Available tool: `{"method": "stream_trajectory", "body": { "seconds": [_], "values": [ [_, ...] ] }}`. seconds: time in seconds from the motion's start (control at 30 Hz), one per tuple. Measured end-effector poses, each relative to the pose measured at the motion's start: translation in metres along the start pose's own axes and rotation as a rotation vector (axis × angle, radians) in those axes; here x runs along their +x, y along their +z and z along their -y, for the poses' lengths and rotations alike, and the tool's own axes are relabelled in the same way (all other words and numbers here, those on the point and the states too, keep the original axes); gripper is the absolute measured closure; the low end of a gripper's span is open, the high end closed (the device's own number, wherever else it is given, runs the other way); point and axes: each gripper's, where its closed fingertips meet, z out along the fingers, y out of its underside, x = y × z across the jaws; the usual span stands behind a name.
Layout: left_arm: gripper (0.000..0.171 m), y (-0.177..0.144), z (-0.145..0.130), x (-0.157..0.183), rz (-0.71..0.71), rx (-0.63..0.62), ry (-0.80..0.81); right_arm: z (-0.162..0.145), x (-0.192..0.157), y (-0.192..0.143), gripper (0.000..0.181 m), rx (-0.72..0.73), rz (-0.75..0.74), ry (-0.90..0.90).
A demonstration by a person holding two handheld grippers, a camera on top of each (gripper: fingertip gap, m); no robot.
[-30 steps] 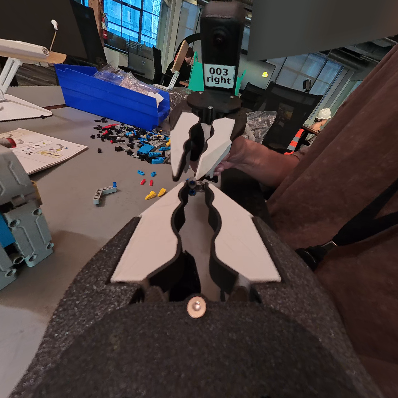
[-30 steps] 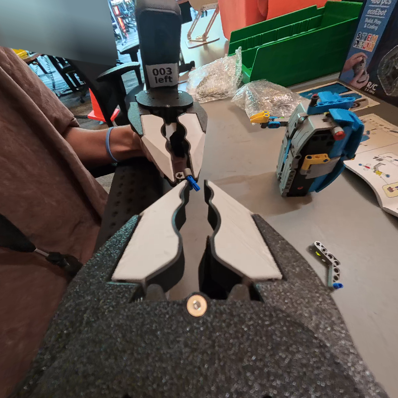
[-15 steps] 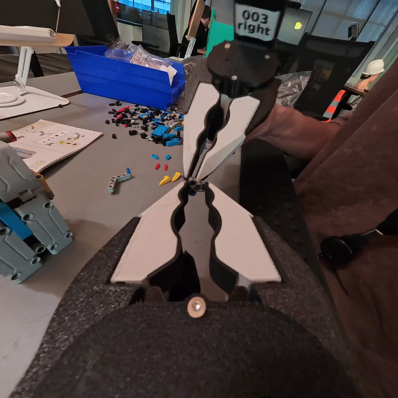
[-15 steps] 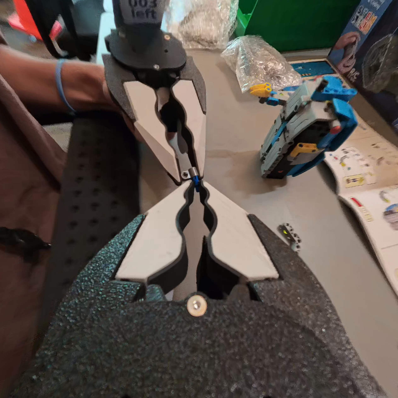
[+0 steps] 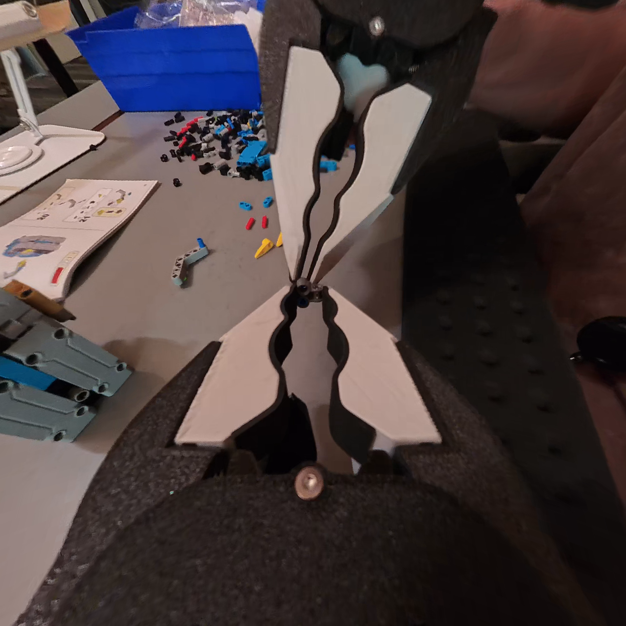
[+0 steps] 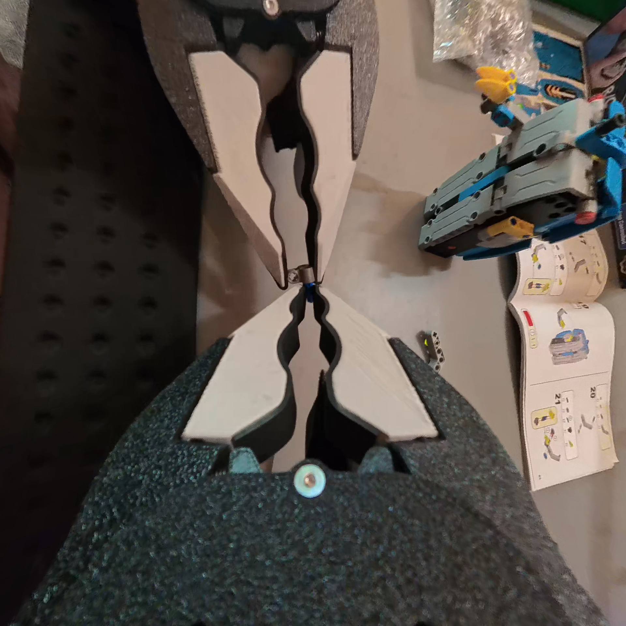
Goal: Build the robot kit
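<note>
Only left wrist view shows the blue bin.

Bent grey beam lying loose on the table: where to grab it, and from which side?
Come from above: the bent grey beam lies flat on the table, so only its narrow edges can be pinched. Probably close the claw across the stud-free arm, by the elbow; the upright blue stud blocks the other arm.
</note>
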Motion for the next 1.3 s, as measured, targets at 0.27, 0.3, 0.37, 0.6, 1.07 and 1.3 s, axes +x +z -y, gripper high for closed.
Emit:
{"method": "stream_trajectory", "body": {
  "seconds": [0.27, 0.3, 0.37, 0.6, 1.07, 1.3],
  "values": [
    [0.158, 0.015, -0.030, -0.009, 0.143, -0.205, 0.185, 0.026, 0.012, -0.017, 0.181, 0.186, 0.016, 0.072],
    [0.157, 0.010, -0.039, -0.014, 0.157, -0.242, 0.192, 0.015, 0.015, -0.028, 0.181, 0.216, 0.087, 0.197],
    [0.157, 0.006, -0.034, -0.016, 0.146, -0.204, 0.152, -0.023, 0.029, -0.038, 0.181, 0.153, 0.038, 0.275],
    [0.157, -0.008, -0.030, -0.033, 0.192, -0.153, 0.060, -0.057, 0.041, -0.015, 0.171, 0.158, 0.017, 0.533],
    [0.157, -0.070, -0.047, -0.050, 0.257, -0.090, -0.128, -0.008, 0.013, 0.064, 0.168, 0.078, 0.078, 0.419],
    [0.157, -0.071, -0.045, -0.048, 0.235, -0.071, -0.136, -0.004, 0.006, 0.065, 0.166, 0.086, 0.132, 0.395]
  ]
}}
